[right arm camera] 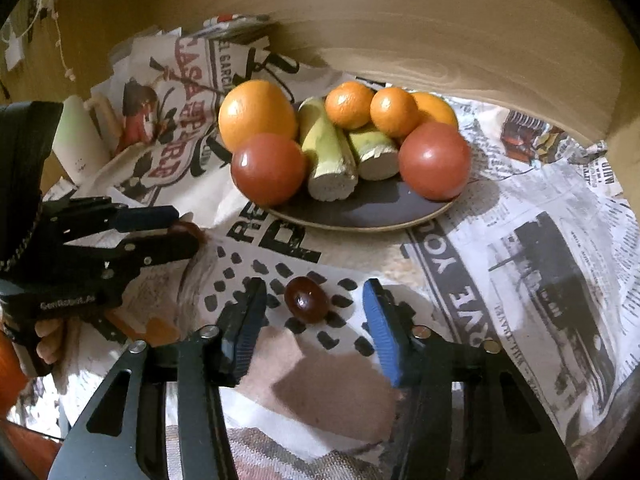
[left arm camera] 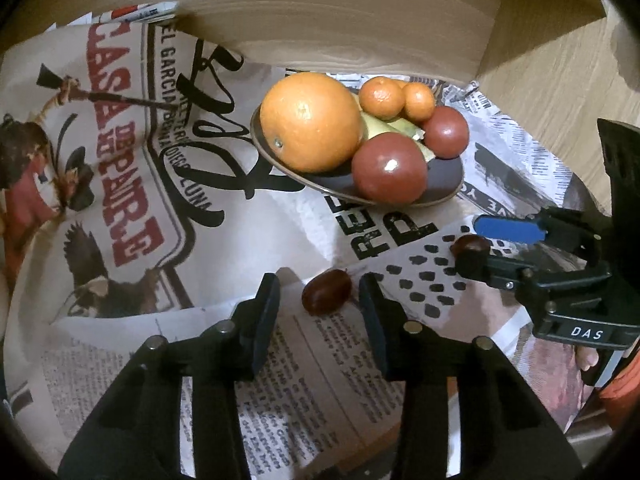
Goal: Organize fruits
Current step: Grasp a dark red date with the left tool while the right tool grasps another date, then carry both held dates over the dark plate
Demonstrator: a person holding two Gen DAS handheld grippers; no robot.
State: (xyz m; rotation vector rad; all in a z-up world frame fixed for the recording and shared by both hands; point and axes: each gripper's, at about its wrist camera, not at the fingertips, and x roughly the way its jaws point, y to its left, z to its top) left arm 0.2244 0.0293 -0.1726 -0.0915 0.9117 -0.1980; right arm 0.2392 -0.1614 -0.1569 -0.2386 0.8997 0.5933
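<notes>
A dark plate (left arm camera: 444, 184) (right arm camera: 360, 212) holds a large orange (left arm camera: 310, 122) (right arm camera: 256, 114), two red tomatoes (left arm camera: 390, 168) (right arm camera: 268, 168), small tangerines (left arm camera: 382, 96) (right arm camera: 349, 105) and two cut green stalks (right arm camera: 328, 152). A dark red date (left arm camera: 326, 292) lies on the newspaper between the fingers of my open left gripper (left arm camera: 320, 302), untouched. A second date (right arm camera: 306, 300) (left arm camera: 470, 245) lies between the fingers of my open right gripper (right arm camera: 314, 312). The right gripper also shows in the left wrist view (left arm camera: 476, 246), and the left gripper in the right wrist view (right arm camera: 180, 226).
Printed newspapers (left arm camera: 132, 184) (right arm camera: 540, 248) cover the table. A wooden wall (left arm camera: 340, 12) (right arm camera: 440, 28) curves behind the plate. A white mug (right arm camera: 80, 144) stands at the far left.
</notes>
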